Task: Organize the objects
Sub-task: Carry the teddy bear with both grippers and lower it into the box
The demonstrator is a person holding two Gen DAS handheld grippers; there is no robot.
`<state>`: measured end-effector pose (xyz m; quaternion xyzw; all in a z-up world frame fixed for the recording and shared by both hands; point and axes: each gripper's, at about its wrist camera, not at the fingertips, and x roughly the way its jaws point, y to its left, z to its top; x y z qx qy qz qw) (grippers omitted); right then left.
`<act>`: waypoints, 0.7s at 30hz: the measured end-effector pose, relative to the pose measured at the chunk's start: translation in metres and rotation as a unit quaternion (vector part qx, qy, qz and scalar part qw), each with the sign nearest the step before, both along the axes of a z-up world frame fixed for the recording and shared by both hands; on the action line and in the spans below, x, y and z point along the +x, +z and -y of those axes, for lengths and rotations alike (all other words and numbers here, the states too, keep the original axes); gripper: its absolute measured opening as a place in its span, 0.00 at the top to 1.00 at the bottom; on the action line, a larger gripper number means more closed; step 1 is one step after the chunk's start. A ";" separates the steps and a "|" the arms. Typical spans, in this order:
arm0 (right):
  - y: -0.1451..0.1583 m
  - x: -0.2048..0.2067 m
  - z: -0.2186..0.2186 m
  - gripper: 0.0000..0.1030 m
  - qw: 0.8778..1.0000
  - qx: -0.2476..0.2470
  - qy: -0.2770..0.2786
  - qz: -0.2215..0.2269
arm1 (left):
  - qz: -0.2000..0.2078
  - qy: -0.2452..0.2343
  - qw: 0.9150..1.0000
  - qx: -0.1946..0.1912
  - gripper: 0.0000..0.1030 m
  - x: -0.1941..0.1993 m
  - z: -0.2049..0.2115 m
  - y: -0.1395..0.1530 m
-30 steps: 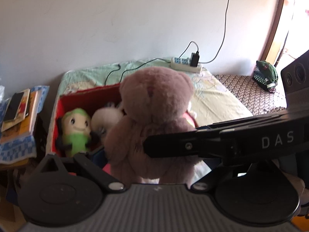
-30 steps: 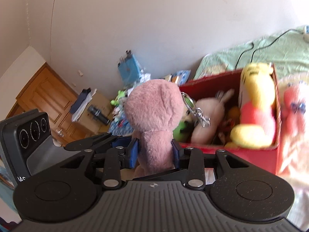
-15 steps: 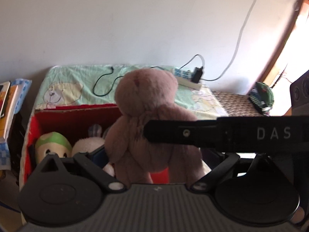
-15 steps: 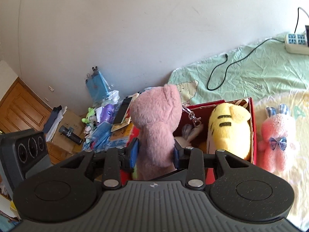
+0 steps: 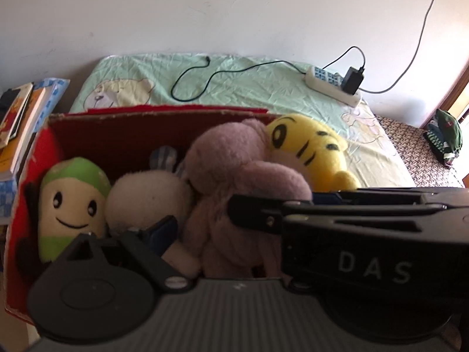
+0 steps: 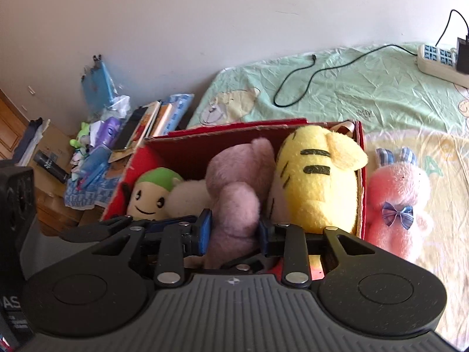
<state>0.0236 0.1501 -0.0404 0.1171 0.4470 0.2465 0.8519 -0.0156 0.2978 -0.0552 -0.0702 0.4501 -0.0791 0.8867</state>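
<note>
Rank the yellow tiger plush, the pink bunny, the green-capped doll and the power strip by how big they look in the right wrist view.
1. yellow tiger plush
2. pink bunny, partly hidden behind the red box
3. green-capped doll, partly hidden
4. power strip, cut off and farther away, so unsure

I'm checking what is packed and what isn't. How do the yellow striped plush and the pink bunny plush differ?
The yellow striped plush sits inside the red box, while the pink bunny plush lies outside it on the bed sheet. The yellow one has dark stripes; the pink one wears a blue plaid bow. The yellow one presses against the mauve teddy bear; the pink one lies against the box's outer wall. Neither is held by a gripper.
</note>
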 end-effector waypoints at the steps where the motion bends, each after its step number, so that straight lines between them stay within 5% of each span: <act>1: -0.004 0.005 0.001 0.71 1.000 -0.001 -0.004 -0.003 | -0.002 0.003 1.000 0.002 0.12 0.001 -0.001 -0.002; 10: -0.011 0.004 0.004 0.70 1.000 0.008 -0.013 0.016 | 0.001 0.005 1.000 0.014 0.12 0.001 -0.001 -0.003; 21: 0.001 -0.015 0.036 0.71 0.992 0.095 -0.079 -0.013 | 0.013 -0.032 0.999 0.019 0.09 -0.008 -0.008 0.021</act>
